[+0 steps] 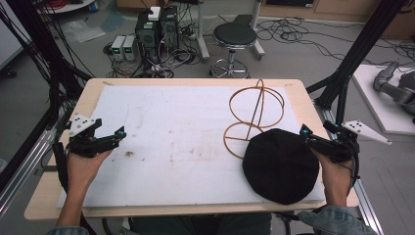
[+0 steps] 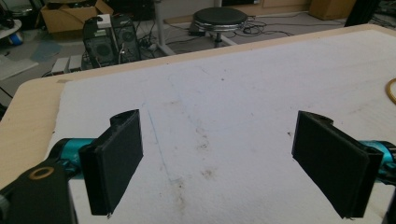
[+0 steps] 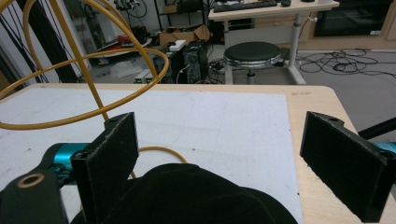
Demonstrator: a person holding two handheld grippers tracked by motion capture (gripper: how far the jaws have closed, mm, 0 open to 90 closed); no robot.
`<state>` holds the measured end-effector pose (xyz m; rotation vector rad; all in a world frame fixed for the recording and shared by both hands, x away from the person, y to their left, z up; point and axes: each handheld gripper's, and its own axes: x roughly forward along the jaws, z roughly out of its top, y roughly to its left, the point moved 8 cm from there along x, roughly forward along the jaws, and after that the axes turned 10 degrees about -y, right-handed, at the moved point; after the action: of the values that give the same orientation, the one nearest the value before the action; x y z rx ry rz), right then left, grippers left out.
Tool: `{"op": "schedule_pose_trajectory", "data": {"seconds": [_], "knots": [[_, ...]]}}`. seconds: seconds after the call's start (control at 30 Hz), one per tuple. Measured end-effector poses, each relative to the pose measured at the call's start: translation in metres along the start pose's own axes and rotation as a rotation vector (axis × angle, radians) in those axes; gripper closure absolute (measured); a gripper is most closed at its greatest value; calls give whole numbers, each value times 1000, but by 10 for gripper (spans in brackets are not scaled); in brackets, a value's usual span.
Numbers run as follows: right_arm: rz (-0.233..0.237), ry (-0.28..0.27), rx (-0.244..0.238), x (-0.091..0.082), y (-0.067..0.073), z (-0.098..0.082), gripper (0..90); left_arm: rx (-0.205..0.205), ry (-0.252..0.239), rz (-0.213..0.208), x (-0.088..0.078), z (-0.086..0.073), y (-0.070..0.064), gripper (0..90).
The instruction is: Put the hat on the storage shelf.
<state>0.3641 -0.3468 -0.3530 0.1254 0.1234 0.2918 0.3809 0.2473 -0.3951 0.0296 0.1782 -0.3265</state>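
**Right gripper closing in on the black hat, nothing gripped yet**

The black hat lies flat near the front right corner of the surface, its far rim overlapping the lower ring of the yellow wire stand, which sits toward the far right edge. The right gripper sits at the hat's right rim; in the right gripper view its jaws stand wide apart and hold nothing, with the hat's crown bulging up low between them, nearer the left jaw. The left gripper rests near the left edge over the bare white mat, jaws likewise spread wide and empty, well apart from the hat.

The step in hand looks like the approach to a first grasp. The next move probably calls for lowering the right jaws astride the rim and pinching a fold of the soft cloth, since the flat crown offers little to bite on.

The hat is close to round, so it has no clear long axis; it seems only slightly longer from far left to front right. Its crown faces up, the opening down against the mat. The stand stands upright, its stem tilted slightly.
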Motion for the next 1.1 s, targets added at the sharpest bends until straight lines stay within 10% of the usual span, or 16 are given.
{"op": "schedule_pose_trajectory", "data": {"seconds": [1.1], "knots": [[14, 13, -54, -33, 25, -17, 114, 0, 5, -1, 3, 0, -1, 166]]}}
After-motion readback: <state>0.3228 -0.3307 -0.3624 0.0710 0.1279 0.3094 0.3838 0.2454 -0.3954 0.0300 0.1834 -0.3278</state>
